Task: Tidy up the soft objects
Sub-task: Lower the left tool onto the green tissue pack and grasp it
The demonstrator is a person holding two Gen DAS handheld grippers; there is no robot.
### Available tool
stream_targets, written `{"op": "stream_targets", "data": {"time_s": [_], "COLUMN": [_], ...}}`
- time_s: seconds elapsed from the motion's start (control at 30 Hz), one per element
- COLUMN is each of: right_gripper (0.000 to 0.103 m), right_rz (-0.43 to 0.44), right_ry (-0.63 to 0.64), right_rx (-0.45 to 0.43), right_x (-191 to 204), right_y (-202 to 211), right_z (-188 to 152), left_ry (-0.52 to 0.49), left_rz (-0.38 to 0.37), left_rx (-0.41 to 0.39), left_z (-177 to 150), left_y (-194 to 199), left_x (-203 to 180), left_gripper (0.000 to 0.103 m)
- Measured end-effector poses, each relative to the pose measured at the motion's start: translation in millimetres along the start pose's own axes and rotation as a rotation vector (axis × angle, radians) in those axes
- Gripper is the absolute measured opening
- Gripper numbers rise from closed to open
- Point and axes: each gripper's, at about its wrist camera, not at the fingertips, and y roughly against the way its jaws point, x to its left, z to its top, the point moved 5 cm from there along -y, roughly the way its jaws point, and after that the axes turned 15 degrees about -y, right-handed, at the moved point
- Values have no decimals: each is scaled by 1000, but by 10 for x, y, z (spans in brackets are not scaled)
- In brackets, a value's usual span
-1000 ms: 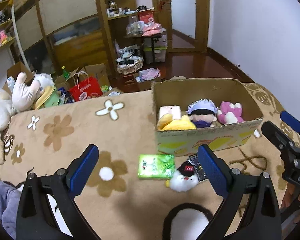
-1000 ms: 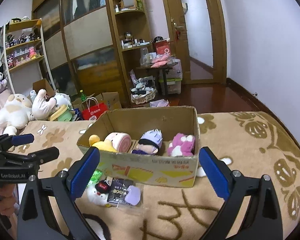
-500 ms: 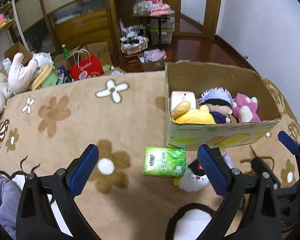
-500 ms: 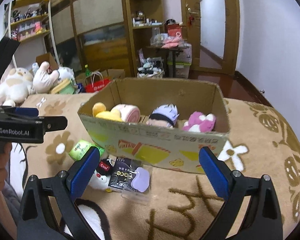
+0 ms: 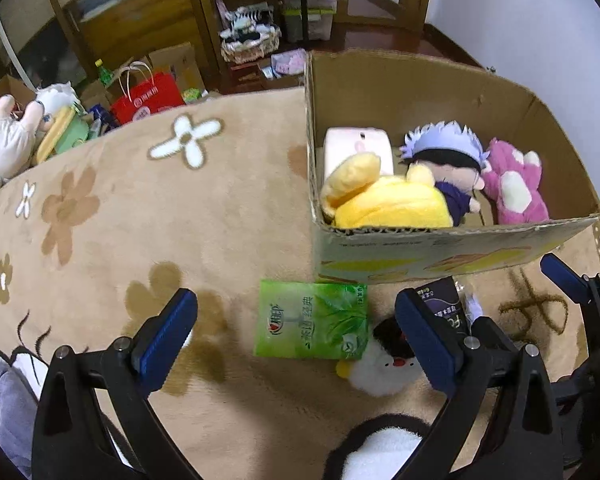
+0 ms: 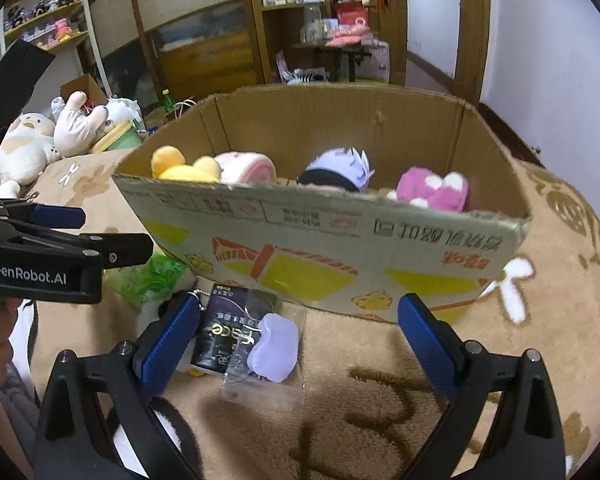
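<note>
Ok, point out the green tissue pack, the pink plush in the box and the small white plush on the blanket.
green tissue pack [image 5: 312, 322], left wrist view, middle of its printed face.
pink plush [image 5: 514, 184], left wrist view, on its body.
small white plush [image 5: 382, 372], left wrist view, its white body.

We see the white plush [image 5: 382, 366] only in part, behind the left claw's finger [image 5: 424, 338]; the right view hides nearly all of it. The box [image 6: 328, 240] wall covers the toys' lower halves there. The green pack [image 6: 154, 276] blurs, and shelf figurines [image 6: 48, 20] are too small to tell
</note>
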Motion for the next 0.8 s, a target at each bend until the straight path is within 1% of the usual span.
{"op": "stream_targets", "data": {"time_s": [0.2, 0.27, 0.33, 0.47, 0.67, 0.73, 0.77, 0.8], "right_gripper": [103, 103, 103, 103, 101, 95, 95, 94], "right_rz": [-11, -30, -29, -38, -53, -59, -58, -51], "right_ry": [-5, 6, 10, 15, 9, 3, -3, -10], "right_rx": [51, 54, 64, 84, 105, 117, 126, 130], "right_x": [-37, -41, -36, -32, -59, -68, -91, -99], "right_y": [-151, -181, -198, -223, -249, -271, -276, -275], "right_z": [-59, -77, -84, -111, -129, -138, -149, -160], "left_ry": [6, 0, -11, -20, 26, 69, 79, 89], "left_rz": [-23, -17, -6, 14, -16, -34, -39, -46], "left_rx": [58, 80, 100, 105, 121, 129, 132, 132], "left_z": [-30, -43, -58, -71, -123, -142, -150, -158], "left_y": [-219, -289, -361, -414, -485, -513, -528, -539], "left_x": [-30, -43, -74, -95, -30, 9, 20, 33], "left_gripper": [98, 98, 98, 98, 98, 98, 96, 92]}}
